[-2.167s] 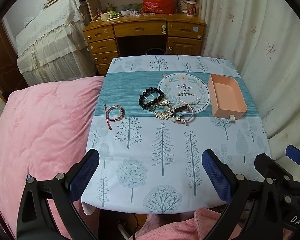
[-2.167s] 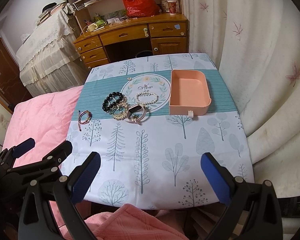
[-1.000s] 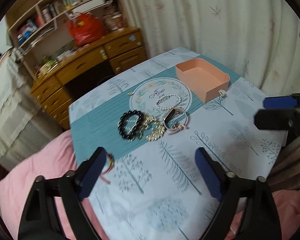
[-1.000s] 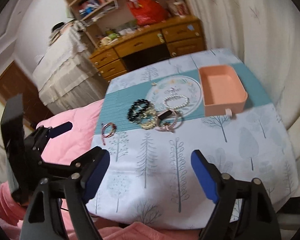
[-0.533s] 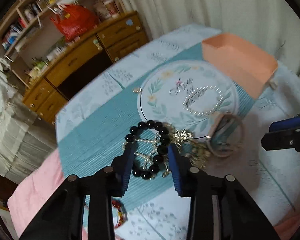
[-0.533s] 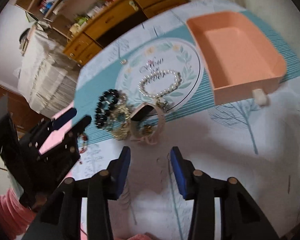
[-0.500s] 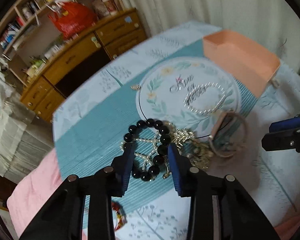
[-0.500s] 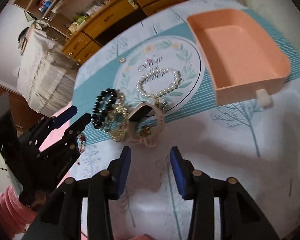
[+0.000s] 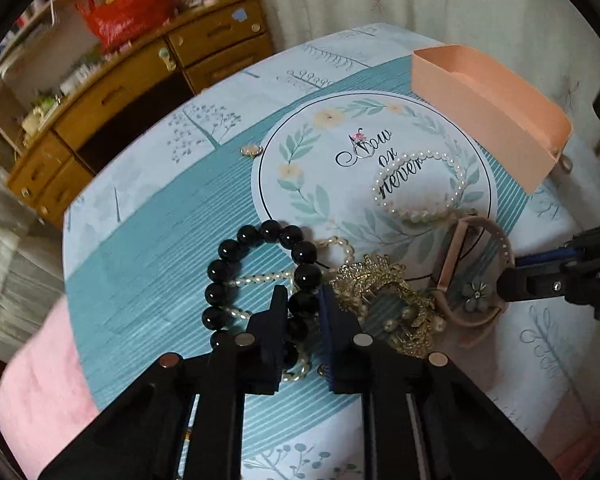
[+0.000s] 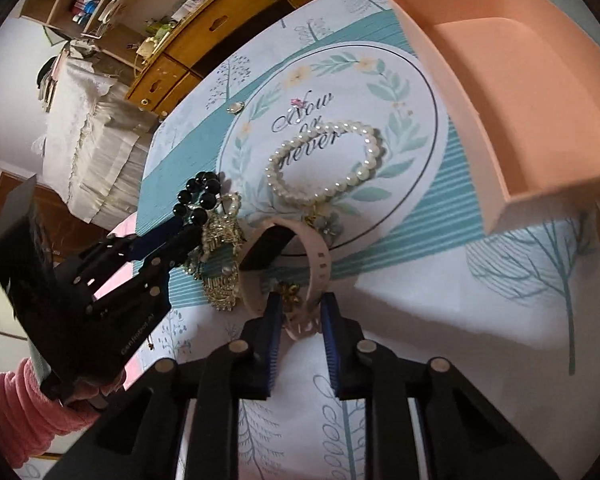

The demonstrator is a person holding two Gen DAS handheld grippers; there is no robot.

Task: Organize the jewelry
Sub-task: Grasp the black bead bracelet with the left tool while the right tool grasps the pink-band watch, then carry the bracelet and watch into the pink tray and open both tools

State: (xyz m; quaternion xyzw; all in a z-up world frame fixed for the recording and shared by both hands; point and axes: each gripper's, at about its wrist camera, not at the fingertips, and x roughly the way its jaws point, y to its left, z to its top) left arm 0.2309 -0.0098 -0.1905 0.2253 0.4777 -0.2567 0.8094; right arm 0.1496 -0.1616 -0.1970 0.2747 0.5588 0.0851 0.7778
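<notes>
On the tree-print cloth lies a heap of jewelry. My left gripper (image 9: pixel 303 304) points down at the black bead bracelet (image 9: pixel 236 252), and its closing jaws have one bead pinched between the pads. My right gripper (image 10: pixel 300 304) is closing on the strap of the pink watch (image 10: pixel 284 252), which runs between its pads. In the left wrist view the right gripper (image 9: pixel 508 276) meets the watch (image 9: pixel 472 264) from the right. A pearl bracelet (image 9: pixel 420 188) lies on the round printed mat. The empty peach tray (image 10: pixel 520 92) stands to the right.
Gold brooches (image 9: pixel 384 288) and thin pearl strands are tangled between bracelet and watch. A small ring (image 9: pixel 358 140) and a brooch (image 9: pixel 252 150) lie farther back. A wooden desk (image 9: pixel 140 80) and curtain (image 9: pixel 420 0) stand behind; a pink blanket (image 9: pixel 32 380) lies left.
Both grippers came down and forward onto the jewelry heap. Their jaws went from wide open to nearly together, the left around a black bead, the right around the watch strap.
</notes>
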